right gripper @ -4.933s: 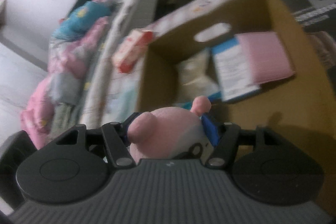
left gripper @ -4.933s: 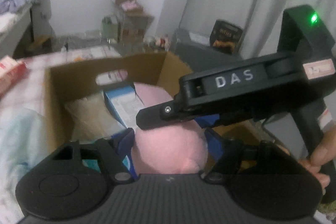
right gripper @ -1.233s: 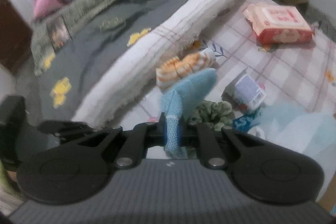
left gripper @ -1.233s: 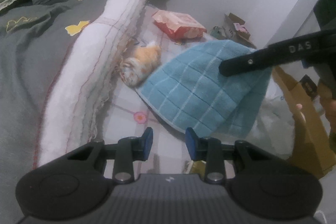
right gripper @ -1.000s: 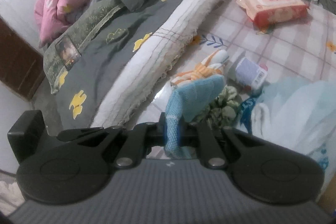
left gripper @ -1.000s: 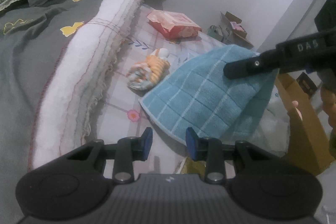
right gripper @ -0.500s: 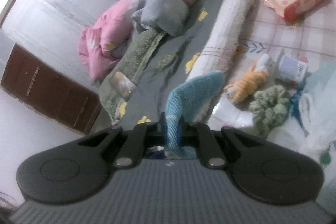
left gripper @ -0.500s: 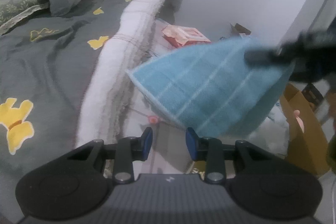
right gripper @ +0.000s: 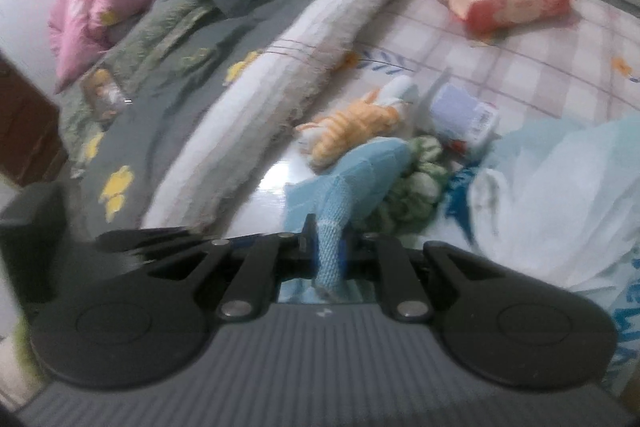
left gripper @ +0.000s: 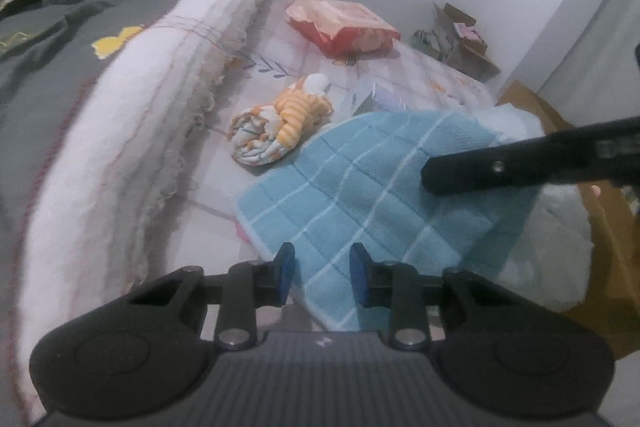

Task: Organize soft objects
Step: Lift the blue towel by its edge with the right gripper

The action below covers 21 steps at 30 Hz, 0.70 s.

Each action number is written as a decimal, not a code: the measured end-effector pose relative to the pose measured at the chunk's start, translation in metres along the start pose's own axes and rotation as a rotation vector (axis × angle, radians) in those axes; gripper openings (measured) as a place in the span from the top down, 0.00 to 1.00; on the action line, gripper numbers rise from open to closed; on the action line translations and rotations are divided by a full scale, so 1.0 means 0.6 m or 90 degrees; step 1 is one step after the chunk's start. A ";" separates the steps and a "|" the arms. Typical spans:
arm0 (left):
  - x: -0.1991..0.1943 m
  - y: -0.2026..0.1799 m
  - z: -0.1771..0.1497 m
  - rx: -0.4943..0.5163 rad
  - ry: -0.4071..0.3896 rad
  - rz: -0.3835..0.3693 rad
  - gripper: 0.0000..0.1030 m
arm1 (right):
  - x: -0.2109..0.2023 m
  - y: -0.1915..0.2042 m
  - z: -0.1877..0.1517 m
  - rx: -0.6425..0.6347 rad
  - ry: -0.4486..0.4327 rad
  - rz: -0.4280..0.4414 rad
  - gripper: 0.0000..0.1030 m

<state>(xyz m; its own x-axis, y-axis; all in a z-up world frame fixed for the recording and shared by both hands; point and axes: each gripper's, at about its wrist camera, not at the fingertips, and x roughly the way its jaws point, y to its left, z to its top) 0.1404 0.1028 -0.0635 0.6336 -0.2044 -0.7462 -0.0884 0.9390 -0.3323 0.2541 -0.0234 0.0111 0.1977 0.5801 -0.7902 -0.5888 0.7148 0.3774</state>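
Our right tool [right gripper: 326, 247] pinches one corner of the blue towel [left gripper: 372, 195], which drapes low over the bed [left gripper: 280, 75] toward the left tool [left gripper: 322, 275]. Its jaws, just narrowing, straddle the towel's near edge without touching it.
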 end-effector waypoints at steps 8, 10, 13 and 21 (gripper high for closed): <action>0.022 0.011 -0.003 -0.013 0.024 -0.008 0.71 | 0.038 -0.001 0.009 0.061 0.041 0.129 0.88; 0.022 0.018 -0.003 -0.020 0.029 -0.012 0.71 | 0.055 -0.005 0.011 0.086 0.055 0.152 0.86; 0.013 0.026 -0.004 -0.025 0.033 -0.015 0.70 | 0.079 -0.013 0.011 0.125 0.076 0.184 0.82; -0.049 0.050 -0.017 -0.042 0.026 -0.009 0.70 | 0.117 -0.033 0.011 0.190 0.107 0.221 0.56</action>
<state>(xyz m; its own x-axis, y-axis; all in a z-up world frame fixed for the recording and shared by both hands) 0.1113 0.1343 -0.0576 0.6036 -0.2300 -0.7634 -0.1305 0.9161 -0.3792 0.2851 0.0056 -0.0488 -0.1148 0.7503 -0.6511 -0.3420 0.5855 0.7350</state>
